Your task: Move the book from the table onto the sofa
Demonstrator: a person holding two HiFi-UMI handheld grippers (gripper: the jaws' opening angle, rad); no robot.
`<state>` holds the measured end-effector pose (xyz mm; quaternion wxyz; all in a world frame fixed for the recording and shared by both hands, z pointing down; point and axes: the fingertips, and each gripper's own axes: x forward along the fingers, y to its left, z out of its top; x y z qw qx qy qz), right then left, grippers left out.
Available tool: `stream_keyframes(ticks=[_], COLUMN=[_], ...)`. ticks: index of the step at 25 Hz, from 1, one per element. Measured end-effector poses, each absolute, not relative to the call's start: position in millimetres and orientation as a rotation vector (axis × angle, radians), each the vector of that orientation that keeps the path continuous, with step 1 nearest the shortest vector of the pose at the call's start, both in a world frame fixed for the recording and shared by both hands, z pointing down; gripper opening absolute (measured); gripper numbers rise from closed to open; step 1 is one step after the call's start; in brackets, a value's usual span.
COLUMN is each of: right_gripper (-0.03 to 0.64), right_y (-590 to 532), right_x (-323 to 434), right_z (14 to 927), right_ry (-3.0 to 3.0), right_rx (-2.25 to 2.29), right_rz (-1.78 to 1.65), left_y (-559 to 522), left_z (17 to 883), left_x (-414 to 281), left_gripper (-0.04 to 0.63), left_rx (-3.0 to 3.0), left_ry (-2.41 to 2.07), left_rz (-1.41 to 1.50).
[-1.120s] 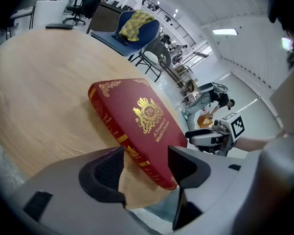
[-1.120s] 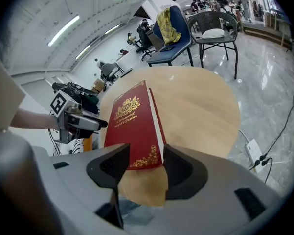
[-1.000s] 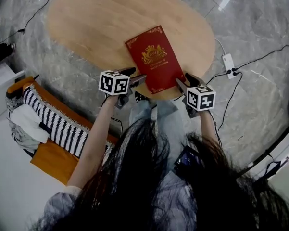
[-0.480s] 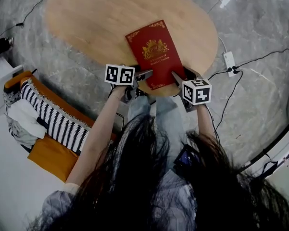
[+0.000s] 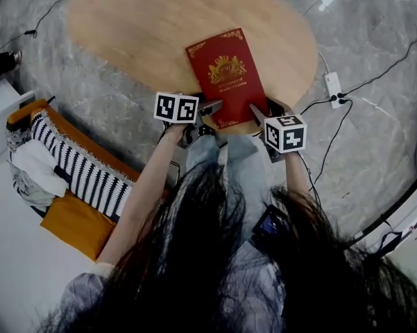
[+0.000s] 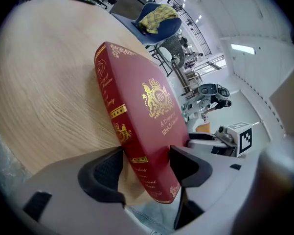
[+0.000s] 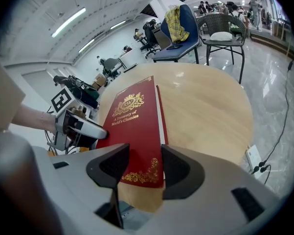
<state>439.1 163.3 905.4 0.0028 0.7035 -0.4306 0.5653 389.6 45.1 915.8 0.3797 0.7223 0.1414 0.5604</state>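
Red book (image 5: 225, 75) with a gold crest, flat on the oval wooden table (image 5: 139, 26), near short end at the table's edge and reaching in between both grippers. Left gripper (image 5: 211, 107) at the near spine corner: jaws parted, spine and cover standing between them, one pad against the cover, a sliver of table showing between the other pad and the spine. Right gripper (image 5: 258, 113) at the opposite near corner: jaws likewise spread, straddling the page-edge corner without pressing on it. Out past the left gripper's outer side, a striped cloth (image 5: 83, 172) on orange upholstery (image 5: 73, 224). Past the right gripper's outer side, a white power strip (image 5: 331, 89) on the marble floor (image 5: 375, 137).
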Motion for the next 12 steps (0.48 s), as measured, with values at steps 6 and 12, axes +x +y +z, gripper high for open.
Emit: stream_keyframes(ticks=[6, 12], right_gripper=[0.213, 0.213], right_y=[163, 164], right_x=[424, 417], right_z=[888, 855], right_ry=[-1.355, -1.344], right_rx=[2.231, 2.256], right_rz=[1.791, 1.764], left_y=[43, 44], left_z=[898, 868], left_x=[376, 370], left_gripper=[0.302, 0.302], left_rx=[1.854, 1.854], left_ry=[0.338, 0.341], left_rz=[1.395, 1.34])
